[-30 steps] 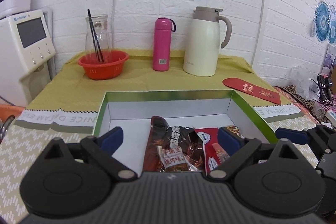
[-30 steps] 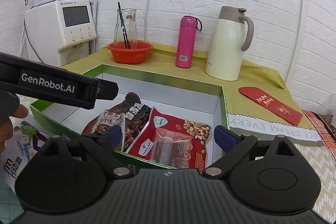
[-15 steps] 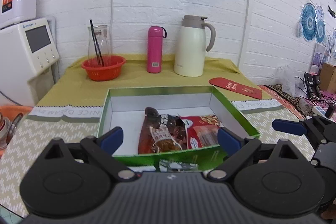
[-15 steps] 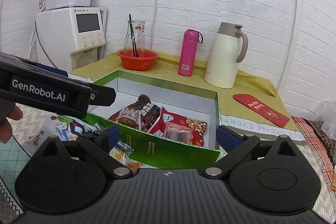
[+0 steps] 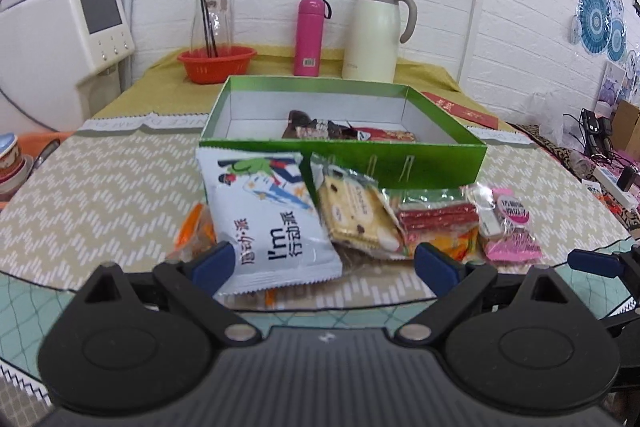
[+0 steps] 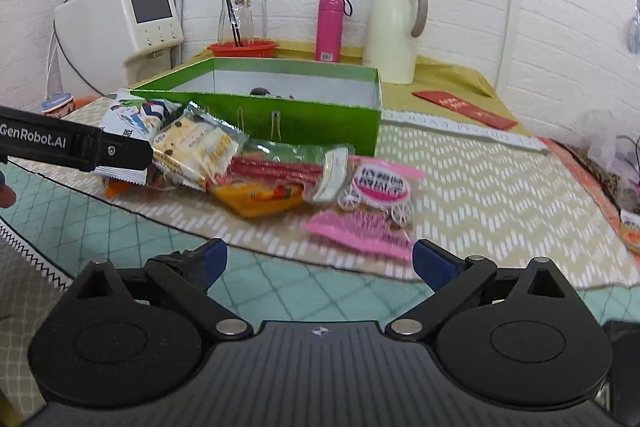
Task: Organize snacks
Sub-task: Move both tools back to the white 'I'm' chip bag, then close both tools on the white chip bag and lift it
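1. Spread wide, both pairs of jaws, nothing between them: left gripper at the lower centre of its own view, right gripper at the lower centre of the other.
2. Lying loose in front of the green box, mid-frame, a heap of snack packets; resting inside the box, a few dark and red packets, mostly hidden by the near wall, printing unreadable.
3. Partly tucked under the white pouch: an orange packet, only its corner showing, label impossible to make out.
4. Readable on the white pouch: "I'm" beside Chinese characters.
5. Overlapping the pouch's right edge: a clear cookie packet, its lettering too small to read.
6. Further right, a red-and-green packet over a yellow one, both half covered.
7. At the right end of the heap, a pink packet with a round label of blurred characters.
8. Crossing the left edge of the right wrist view: the left gripper's arm, printed "GenRobot.AI", cutting off the pouch's lower part.
9. Legible upside down on the mat border: "DREAM EVERY", the rest cut off.
10. At the back, a pink flask, barcode sticker unreadable, beside a cream jug.
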`<state>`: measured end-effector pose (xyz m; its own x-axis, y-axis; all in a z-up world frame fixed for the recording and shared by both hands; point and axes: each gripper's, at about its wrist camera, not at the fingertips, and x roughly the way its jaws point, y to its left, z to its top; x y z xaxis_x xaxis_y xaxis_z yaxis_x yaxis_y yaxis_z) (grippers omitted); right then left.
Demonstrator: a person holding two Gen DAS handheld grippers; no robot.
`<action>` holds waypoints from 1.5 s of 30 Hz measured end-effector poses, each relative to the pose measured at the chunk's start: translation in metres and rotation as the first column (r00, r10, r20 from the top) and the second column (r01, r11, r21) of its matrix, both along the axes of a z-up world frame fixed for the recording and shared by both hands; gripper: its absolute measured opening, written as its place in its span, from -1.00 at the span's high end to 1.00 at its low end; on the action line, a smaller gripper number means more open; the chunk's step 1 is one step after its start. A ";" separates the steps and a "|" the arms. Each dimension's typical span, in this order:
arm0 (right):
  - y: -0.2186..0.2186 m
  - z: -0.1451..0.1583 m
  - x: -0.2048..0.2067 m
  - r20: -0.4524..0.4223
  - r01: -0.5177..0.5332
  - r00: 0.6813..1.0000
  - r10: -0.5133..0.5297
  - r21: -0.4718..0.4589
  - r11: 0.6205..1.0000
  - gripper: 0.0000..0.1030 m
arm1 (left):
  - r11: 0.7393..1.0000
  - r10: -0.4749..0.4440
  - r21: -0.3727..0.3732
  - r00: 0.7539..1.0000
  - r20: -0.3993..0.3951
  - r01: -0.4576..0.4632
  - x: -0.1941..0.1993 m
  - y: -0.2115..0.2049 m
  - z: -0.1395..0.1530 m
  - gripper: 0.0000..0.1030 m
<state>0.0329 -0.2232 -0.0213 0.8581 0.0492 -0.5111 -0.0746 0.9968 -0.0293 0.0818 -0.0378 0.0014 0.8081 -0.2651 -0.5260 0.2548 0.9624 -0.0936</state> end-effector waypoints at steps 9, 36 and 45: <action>-0.023 0.001 0.021 -0.011 0.087 0.996 -0.087 0.045 0.995 -1.00 | 0.998 -0.024 -0.061 1.000 -0.019 0.023 -0.025 0.016 0.000 -0.85; 0.102 -0.006 0.007 -0.097 -0.438 0.885 0.455 0.153 0.886 -1.00 | 0.973 -0.011 -0.230 0.981 -0.191 -0.034 -0.024 0.086 -0.029 -0.85; 0.103 -0.001 0.006 -0.088 -0.444 0.882 0.463 0.172 0.879 -0.72 | 0.963 -0.077 -0.268 0.977 -0.199 0.021 -0.011 0.085 -0.030 -0.18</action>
